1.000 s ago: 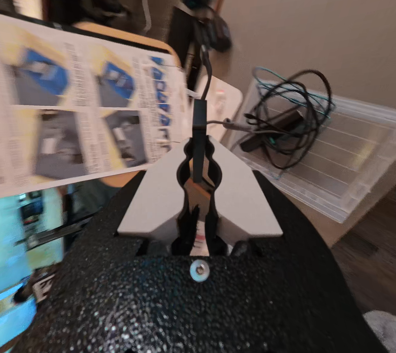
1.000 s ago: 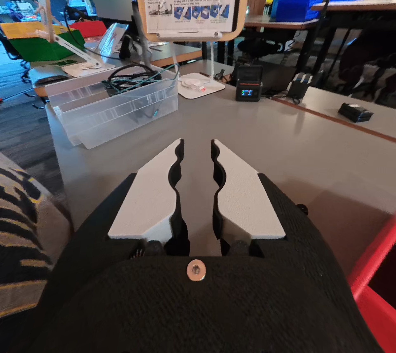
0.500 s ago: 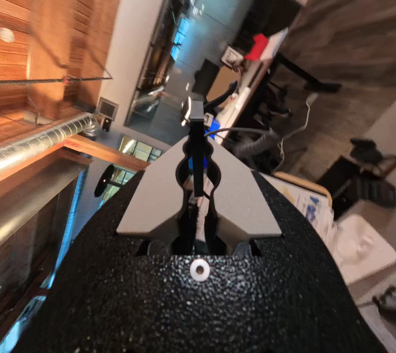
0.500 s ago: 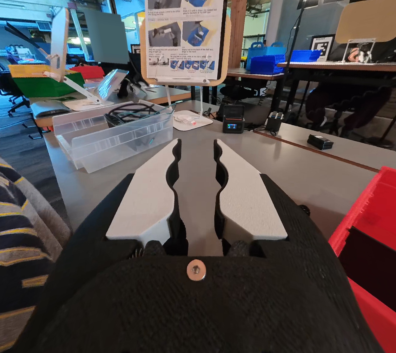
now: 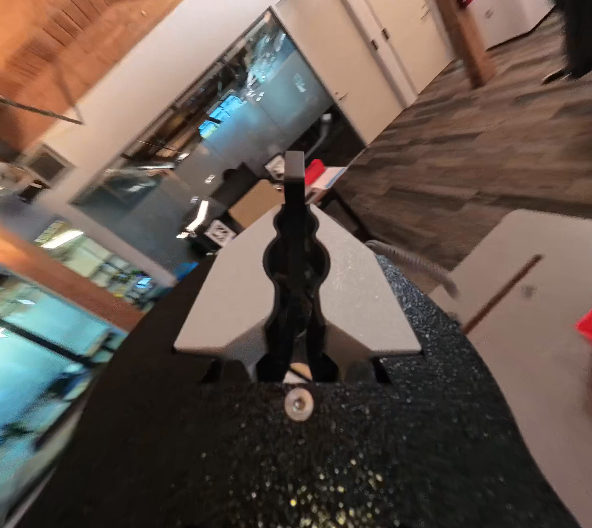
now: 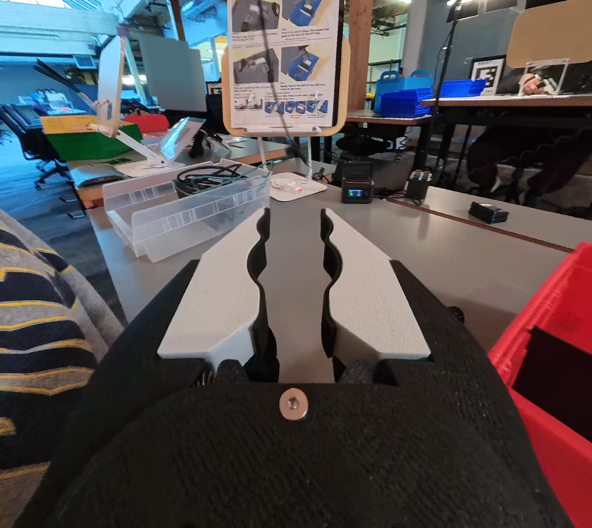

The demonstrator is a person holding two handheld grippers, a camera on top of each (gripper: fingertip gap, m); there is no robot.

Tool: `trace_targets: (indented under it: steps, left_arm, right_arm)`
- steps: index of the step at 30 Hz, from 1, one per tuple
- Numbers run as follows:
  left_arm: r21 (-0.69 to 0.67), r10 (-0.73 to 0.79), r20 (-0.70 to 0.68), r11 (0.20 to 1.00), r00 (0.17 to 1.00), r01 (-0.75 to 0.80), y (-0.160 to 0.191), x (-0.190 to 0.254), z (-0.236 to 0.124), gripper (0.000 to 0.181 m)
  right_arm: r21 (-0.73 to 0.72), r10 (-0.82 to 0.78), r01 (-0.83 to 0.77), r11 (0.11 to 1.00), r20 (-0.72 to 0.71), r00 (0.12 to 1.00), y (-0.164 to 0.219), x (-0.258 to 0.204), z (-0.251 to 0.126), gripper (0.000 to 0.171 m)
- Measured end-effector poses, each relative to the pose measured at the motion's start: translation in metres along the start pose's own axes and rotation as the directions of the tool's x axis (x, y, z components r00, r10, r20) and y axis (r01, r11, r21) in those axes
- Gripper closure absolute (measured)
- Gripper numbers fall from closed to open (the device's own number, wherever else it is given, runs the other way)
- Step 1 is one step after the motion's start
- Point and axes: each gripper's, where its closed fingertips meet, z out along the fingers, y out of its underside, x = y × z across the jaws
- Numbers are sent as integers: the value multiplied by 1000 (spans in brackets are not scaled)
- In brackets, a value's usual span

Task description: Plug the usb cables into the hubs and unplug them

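left gripper (image 5: pixel 294 208) now swung roomward, fingers clamped on black hub (image 5: pixel 294 189), lengthwise forward; right gripper (image 6: pixel 293 214) fingers apart

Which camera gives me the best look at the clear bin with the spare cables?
The right wrist view: the clear bin sits on the grey table, left of the open right gripper, with black cables coiled inside. The left wrist view points out across the room and shows none of it, only the left gripper clamping a black hub.
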Motion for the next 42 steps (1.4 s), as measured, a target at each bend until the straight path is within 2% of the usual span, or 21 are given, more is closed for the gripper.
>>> trace_targets:
  steps: [4, 7, 13, 16, 18, 21, 25, 29, 31, 33, 35, 37, 41, 42]
  left_arm:
    - [-47, -116, -189, 993, 975, 109, 76, 70, 30, 173]
    - [-50, -139, -318, 990, 938, 130, 147, 138, 30, 172]
    - [-83, -174, -529, 985, 831, 153, 277, 247, -17, 173]
    - [-123, -257, -600, 965, 757, 229, 326, 285, -47, 173]
    - [-147, -302, -635, 951, 711, 273, 349, 309, -66, 173]
    - [-132, -317, -702, 938, 638, 320, 364, 342, -99, 173]
    - [-86, -276, -768, 939, 578, 334, 370, 372, -133, 173]
    - [-34, -219, -823, 940, 523, 340, 374, 388, -153, 173]
    - [-30, -200, -830, 948, 521, 317, 380, 394, -156, 172]
    - [-6, -174, -836, 951, 521, 309, 384, 396, -158, 173]
    - [0, -171, -850, 946, 499, 325, 385, 399, -161, 173]
    - [6, -161, -854, 948, 495, 318, 387, 403, -161, 173]
    - [0, -162, -860, 948, 484, 317, 392, 408, -160, 173]
    - [-11, -176, -856, 946, 486, 324, 393, 410, -159, 167]
  right_arm:
    - [-12, 22, -21, 1000, 38, 999, 4, -3, -1, 140]
    - [-6, -4, 5, 1000, 56, 998, 1, -5, -2, 139]
    - [-4, -77, 77, 997, 72, 994, -8, 5, 16, 137]
    - [28, -134, 131, 991, 135, 982, -24, -1, 40, 134]
    - [49, -243, 239, 970, 131, 961, -36, -6, 57, 130]
    - [94, -377, 366, 926, 176, 909, -52, -24, 75, 125]
    - [6, -455, 475, 880, 298, 839, -33, -41, 98, 121]
    - [-82, -424, 509, 857, 451, 786, -9, -59, 104, 136]
    - [-108, -407, 527, 843, 514, 755, 0, -65, 104, 160]
    - [-124, -400, 545, 829, 550, 733, 6, -68, 103, 161]
    - [-112, -382, 536, 837, 581, 718, 6, -75, 101, 154]
    - [-123, -383, 550, 826, 593, 708, 10, -76, 102, 163]
    - [-136, -400, 583, 801, 602, 691, 18, -75, 99, 165]
    - [-143, -402, 590, 795, 604, 688, 20, -74, 98, 166]
